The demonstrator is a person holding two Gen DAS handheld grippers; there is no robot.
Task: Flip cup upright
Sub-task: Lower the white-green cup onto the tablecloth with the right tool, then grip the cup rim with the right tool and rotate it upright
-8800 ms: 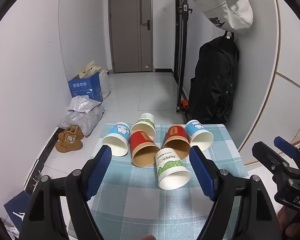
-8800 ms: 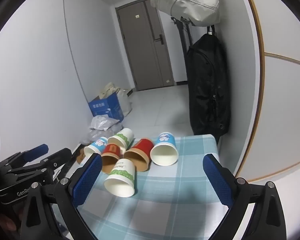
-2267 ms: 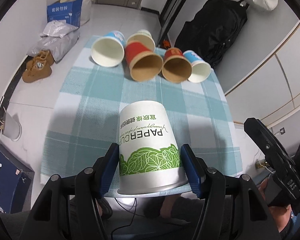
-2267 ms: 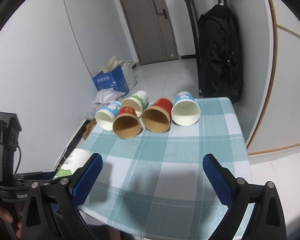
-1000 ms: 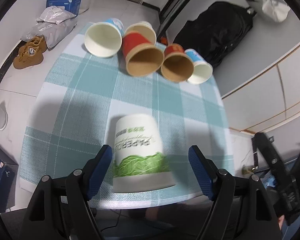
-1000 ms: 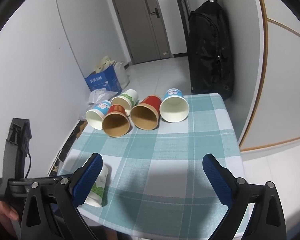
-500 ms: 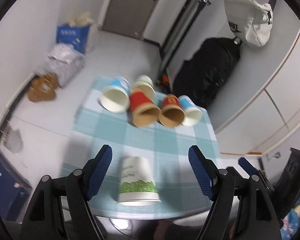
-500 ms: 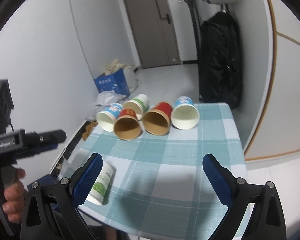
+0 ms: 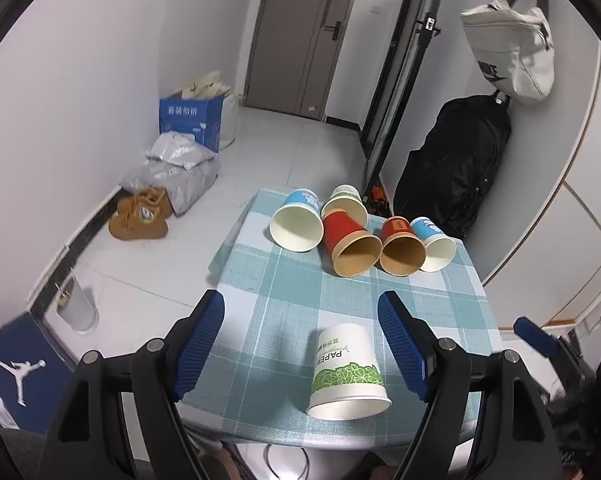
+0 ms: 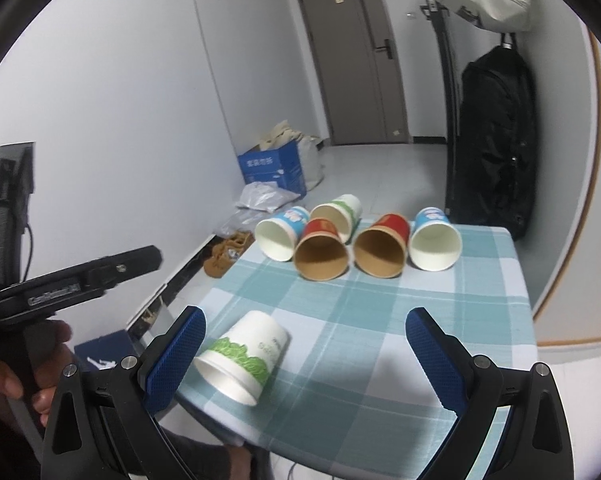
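Note:
A white paper cup with a green leaf band (image 9: 346,368) stands mouth down near the front edge of the checked table (image 9: 284,288); it also shows in the right wrist view (image 10: 244,354). My left gripper (image 9: 310,342) is open and empty, pulled back above and behind the cup. My right gripper (image 10: 306,350) is open and empty over the table's front part. Several cups lie on their sides at the far end: a blue one (image 9: 296,220), a red one (image 9: 350,246), a smaller red one (image 9: 400,246) and another blue one (image 9: 434,242).
A black suitcase (image 9: 452,184) stands against the right wall behind the table. A blue box (image 9: 190,120), grey bags (image 9: 172,168) and brown shoes (image 9: 140,220) lie on the floor at left. A white bin (image 9: 78,306) stands by the table's left front.
My left gripper let go of the green-leaf cup, which now stands mouth down, and drew back and up. The right gripper has stayed open, shifting slightly.

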